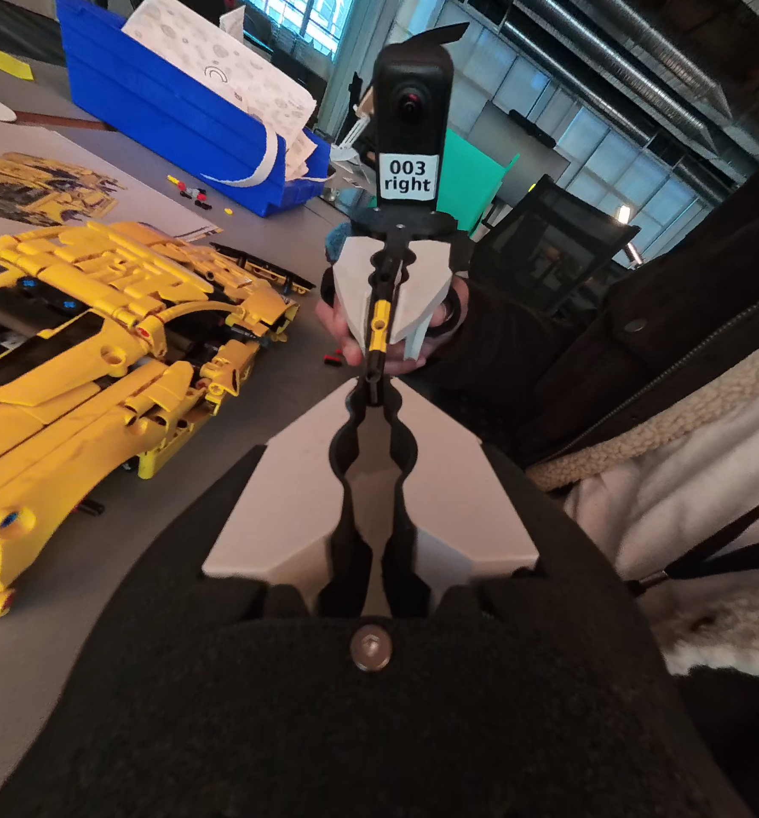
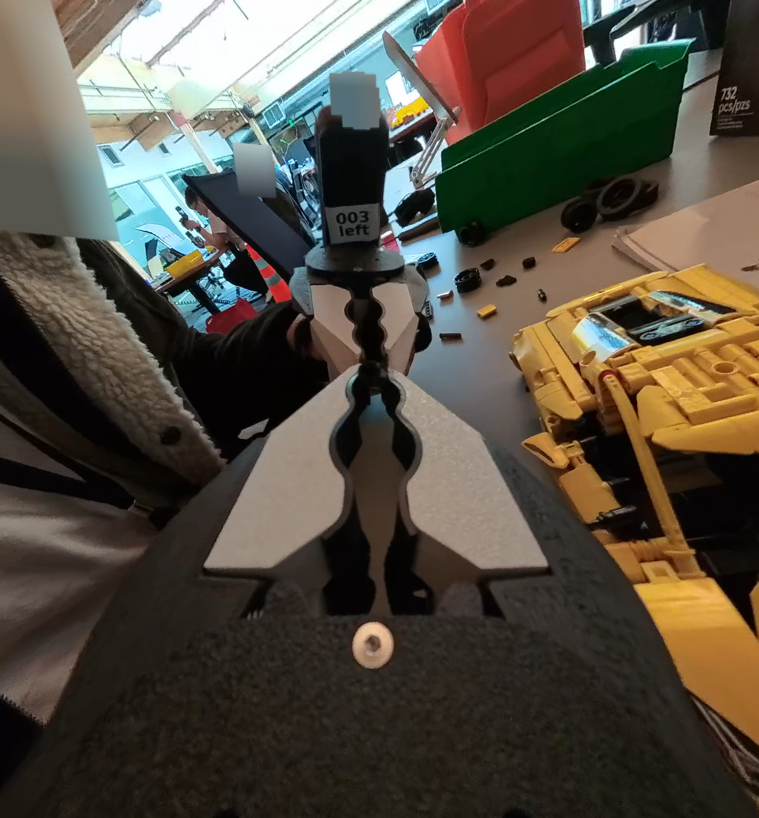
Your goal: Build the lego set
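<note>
Above the table (image 1: pixel 245 230), 2 tools tip to tip (both pinching), left tool (image 1: pixel 372 389), right tool (image 2: pixel 371 376), black-and-yellow lego piece (image 1: pixel 378 327) between.

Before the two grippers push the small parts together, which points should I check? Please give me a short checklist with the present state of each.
1. Left gripper shut on the black pin: ok, the tips pinch its end.
2. Right gripper shut on the yellow piece: ok, it sits between the fingers.
3. Pin in line with the yellow piece: ok in the left wrist view; both lie on one line, tip to tip.
4. Pin already seated in the piece: cannot tell, the joint is dark and small.
5. Both grippers held apart from the yellow car: ok, it lies to the side on the table.
6. Loose parts out of the way: ok, they lie farther off.
</note>
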A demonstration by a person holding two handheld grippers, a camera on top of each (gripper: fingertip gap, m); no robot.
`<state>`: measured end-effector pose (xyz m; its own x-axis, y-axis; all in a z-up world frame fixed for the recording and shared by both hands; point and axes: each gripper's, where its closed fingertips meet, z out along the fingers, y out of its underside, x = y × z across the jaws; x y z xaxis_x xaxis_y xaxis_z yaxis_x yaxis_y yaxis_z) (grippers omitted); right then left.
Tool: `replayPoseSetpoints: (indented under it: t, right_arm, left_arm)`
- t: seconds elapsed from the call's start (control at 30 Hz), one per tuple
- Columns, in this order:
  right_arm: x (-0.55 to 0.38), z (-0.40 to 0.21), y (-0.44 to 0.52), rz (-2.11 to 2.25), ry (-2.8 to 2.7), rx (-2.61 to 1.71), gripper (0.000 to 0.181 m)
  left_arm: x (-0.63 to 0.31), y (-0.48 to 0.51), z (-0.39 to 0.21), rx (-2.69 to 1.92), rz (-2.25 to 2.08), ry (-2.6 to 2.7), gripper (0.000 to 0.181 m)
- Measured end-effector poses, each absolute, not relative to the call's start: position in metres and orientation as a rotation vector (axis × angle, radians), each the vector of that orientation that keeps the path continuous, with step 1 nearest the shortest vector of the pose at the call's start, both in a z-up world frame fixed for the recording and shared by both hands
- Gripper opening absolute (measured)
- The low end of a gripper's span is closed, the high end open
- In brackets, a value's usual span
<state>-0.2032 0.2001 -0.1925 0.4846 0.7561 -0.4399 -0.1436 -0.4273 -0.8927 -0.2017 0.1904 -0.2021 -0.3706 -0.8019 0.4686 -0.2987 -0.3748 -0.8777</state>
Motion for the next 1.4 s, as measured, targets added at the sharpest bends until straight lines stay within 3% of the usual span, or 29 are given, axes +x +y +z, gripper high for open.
replayPoseSetpoints:
  t: [0.13,0.2,0.23,0.4,0.53,0.67,0.87,1.4]
  right_arm:
    - [-0.198,-0.188,0.208,1.066,-0.513,-1.684,0.009]
    - [-0.188,-0.182,0.213,1.009,-0.494,-1.650,0.035]
    - [-0.179,-0.179,0.216,0.971,-0.470,-1.644,0.036]
    - [-0.139,-0.175,0.223,0.694,-0.392,-1.649,0.029]
    - [-0.125,-0.164,0.229,0.674,-0.275,-1.610,0.024]
    - [-0.081,-0.164,0.241,0.490,-0.049,-1.626,0.030]
    - [-0.044,-0.177,0.244,0.214,0.036,-1.712,0.036]
    - [-0.059,-0.203,0.253,0.294,-0.019,-1.814,0.031]
  left_arm:
    - [-0.198,0.200,-0.202,-1.434,-1.629,1.464,0.006]
    - [-0.198,0.208,-0.206,-1.429,-1.499,1.467,0.007]
    - [-0.199,0.214,-0.208,-1.433,-1.433,1.455,0.007]
    - [-0.209,0.251,-0.227,-1.490,-1.044,1.469,0.007]
    - [-0.229,0.297,-0.209,-1.490,-0.871,1.374,0.007]
    - [-0.261,0.361,-0.219,-1.683,-0.654,1.204,0.007]
    - [-0.274,0.380,-0.248,-1.816,-0.640,1.088,0.007]
    - [-0.268,0.378,-0.255,-1.854,-0.731,1.090,0.007]
